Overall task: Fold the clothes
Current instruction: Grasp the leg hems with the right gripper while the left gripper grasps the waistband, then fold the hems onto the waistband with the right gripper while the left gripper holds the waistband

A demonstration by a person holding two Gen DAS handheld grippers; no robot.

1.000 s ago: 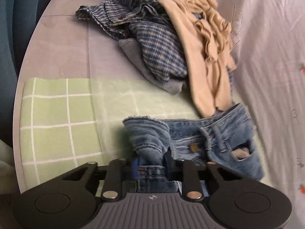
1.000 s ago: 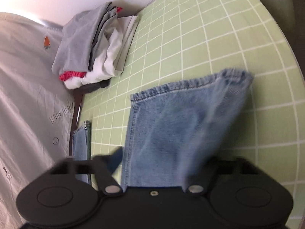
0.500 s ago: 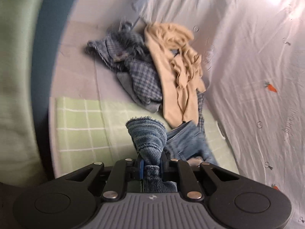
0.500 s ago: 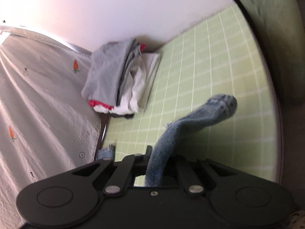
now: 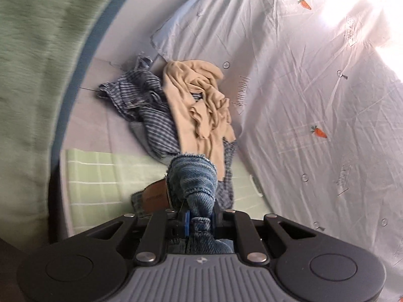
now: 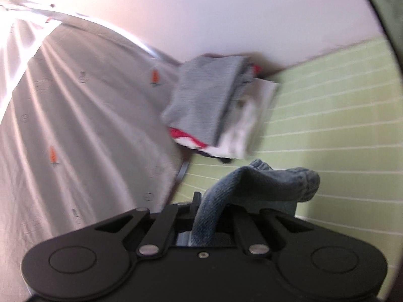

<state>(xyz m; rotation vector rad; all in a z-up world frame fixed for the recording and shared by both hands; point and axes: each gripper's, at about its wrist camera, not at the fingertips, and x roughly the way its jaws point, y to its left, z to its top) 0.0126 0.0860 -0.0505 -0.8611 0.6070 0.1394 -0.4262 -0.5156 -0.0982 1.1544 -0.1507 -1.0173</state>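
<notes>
A pair of blue denim shorts hangs bunched from my left gripper, which is shut on the waistband; a brown leather patch shows beside the fold. My right gripper is shut on the other end of the denim shorts, whose hem droops over to the right. Both grippers are raised above the green checked mat. Beyond the left gripper lies a pile with a beige garment over a blue plaid shirt.
A folded stack of grey, white and red clothes sits at the mat's far corner against the white wall. A pale sheet printed with carrots hangs along one side. The green mat spreads to the right.
Both grippers have lifted, pulling the shorts up off the mat. The denim has gathered into tight bunches in each grip, and the views have tilted up toward the sheet and wall.
</notes>
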